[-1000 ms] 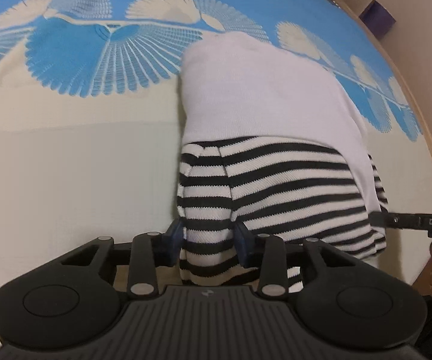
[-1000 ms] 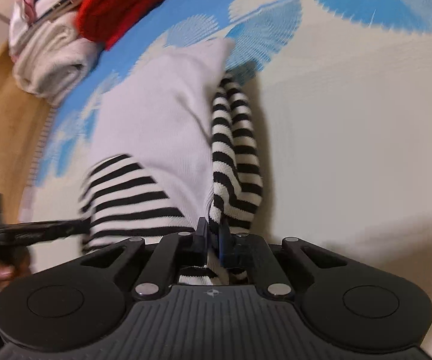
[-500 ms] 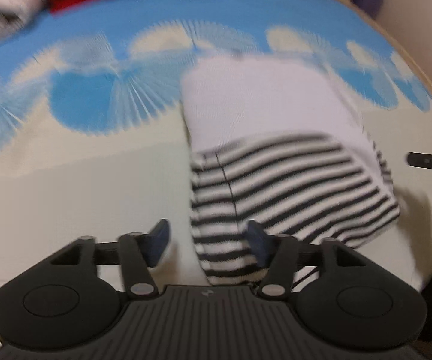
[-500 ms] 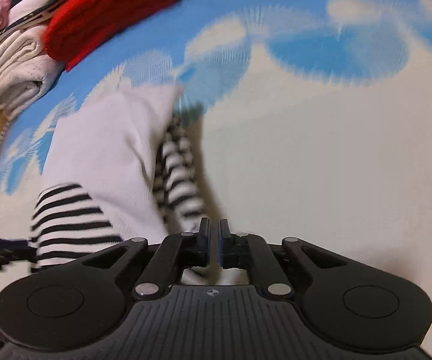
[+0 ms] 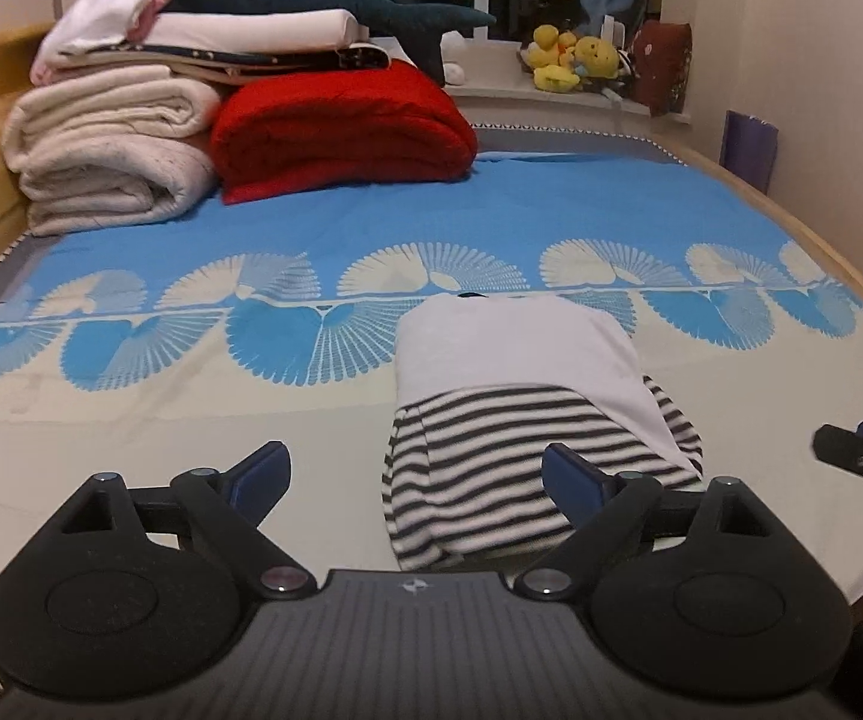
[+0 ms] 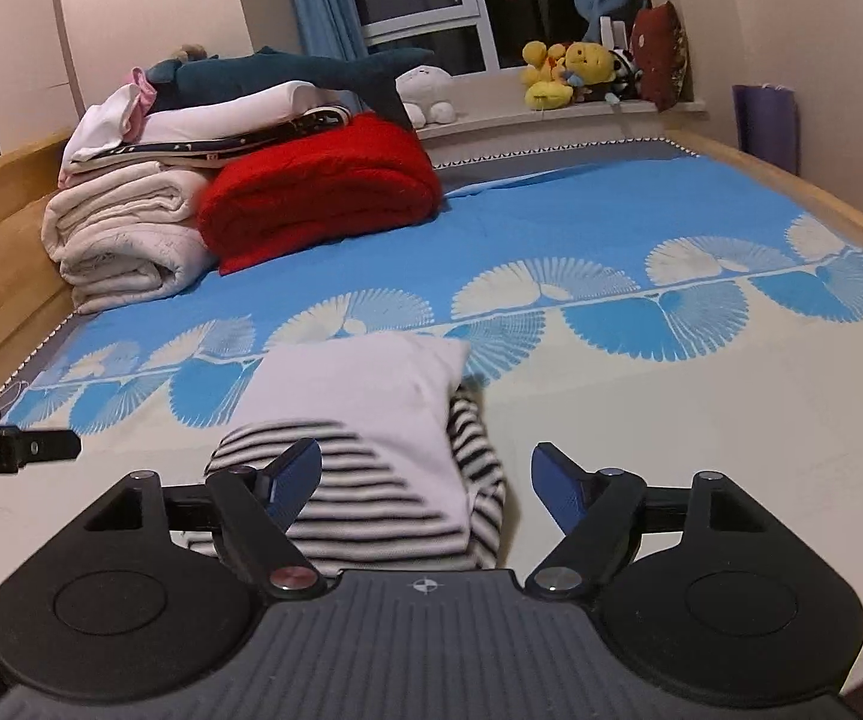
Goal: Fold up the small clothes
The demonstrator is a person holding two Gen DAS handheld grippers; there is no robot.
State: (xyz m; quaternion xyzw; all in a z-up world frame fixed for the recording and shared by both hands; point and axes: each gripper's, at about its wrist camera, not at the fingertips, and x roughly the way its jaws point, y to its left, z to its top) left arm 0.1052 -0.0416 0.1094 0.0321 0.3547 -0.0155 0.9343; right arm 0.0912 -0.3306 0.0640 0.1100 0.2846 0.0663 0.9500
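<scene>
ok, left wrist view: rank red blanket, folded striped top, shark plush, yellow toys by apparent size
1. Red blanket and folded striped top: similar apparent area; the top is much nearer, so no ranking.
2. Shark plush, partly hidden.
3. Yellow toys, smallest and farthest.

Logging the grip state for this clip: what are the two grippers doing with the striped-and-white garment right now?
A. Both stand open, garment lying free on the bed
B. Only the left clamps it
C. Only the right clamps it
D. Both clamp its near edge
A: the left gripper and right gripper both show jaws spread wide, with the garment lying folded on the bed, pinched by neither.
</scene>
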